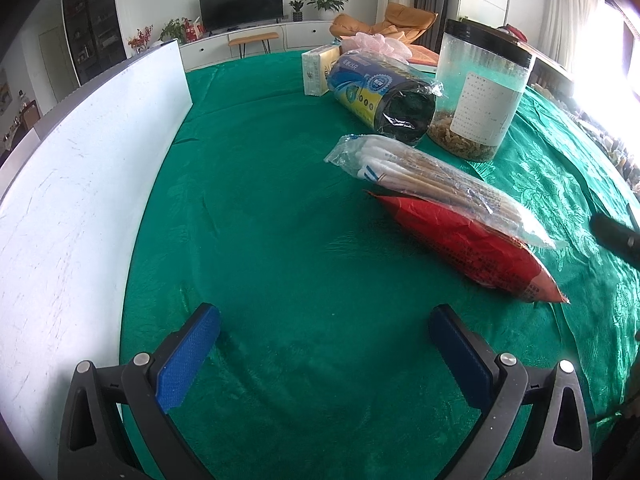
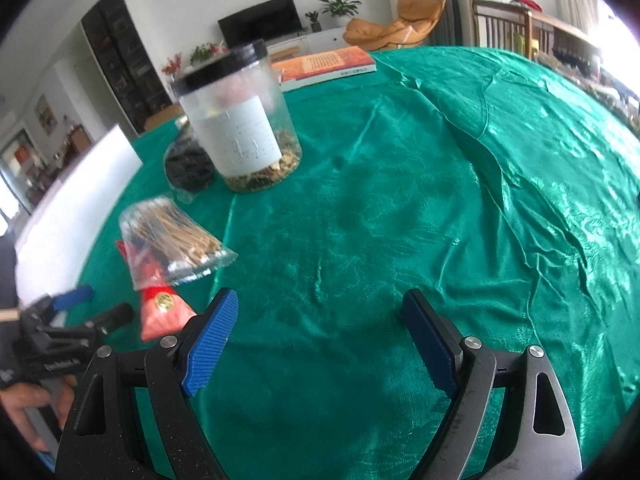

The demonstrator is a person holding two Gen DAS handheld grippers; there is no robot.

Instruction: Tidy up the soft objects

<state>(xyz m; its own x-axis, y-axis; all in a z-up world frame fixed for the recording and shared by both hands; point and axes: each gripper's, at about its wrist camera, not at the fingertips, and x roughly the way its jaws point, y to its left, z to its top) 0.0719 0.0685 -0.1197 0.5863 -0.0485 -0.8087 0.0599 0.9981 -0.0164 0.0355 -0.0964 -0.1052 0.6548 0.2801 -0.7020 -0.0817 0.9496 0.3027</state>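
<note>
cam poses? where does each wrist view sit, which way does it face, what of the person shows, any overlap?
Left wrist: sits behind the open left tongs, low over the green tablecloth, facing the TV wall; white board on its left, red packet and jar on its right. No hand shows.
Right wrist: sits behind the open right tongs, facing the same wall across mostly bare cloth; the person's hand on the left tool shows at lower left.
Shared: jar, red packet, bag of sticks, board, cloth.
</note>
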